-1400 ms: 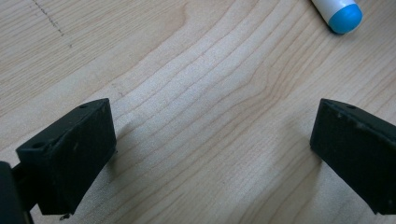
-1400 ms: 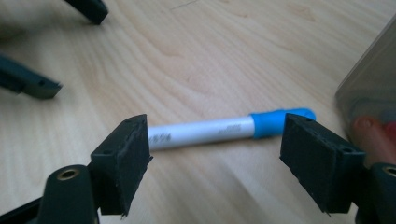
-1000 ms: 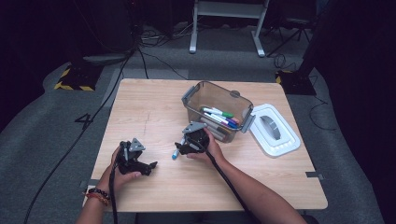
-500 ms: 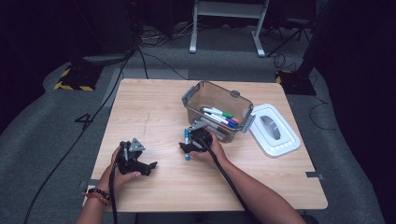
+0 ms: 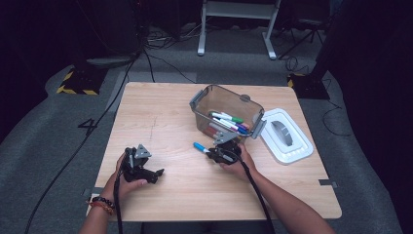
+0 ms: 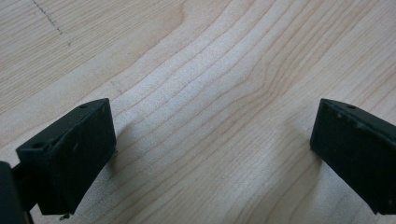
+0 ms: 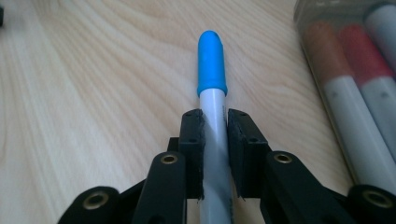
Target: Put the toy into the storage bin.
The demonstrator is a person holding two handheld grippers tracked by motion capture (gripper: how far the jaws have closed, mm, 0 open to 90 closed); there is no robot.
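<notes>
Right gripper [image 7: 215,154] just squeezed shut on blue marker [image 7: 212,65]; ready for clear box [image 5: 229,97]. Left gripper [image 6: 212,154] wide apart, empty.

the right gripper [image 5: 214,153] has just closed its jaws, and they now clamp the white barrel of the blue-capped marker [image 7: 212,100], which earlier sat between them unpinched. the right hand [image 5: 233,158] has slid right and a little nearer, away from the table's middle, so the marker's blue cap [image 5: 199,146] now points left and far, just in front of the clear bin [image 5: 197,100].
</notes>
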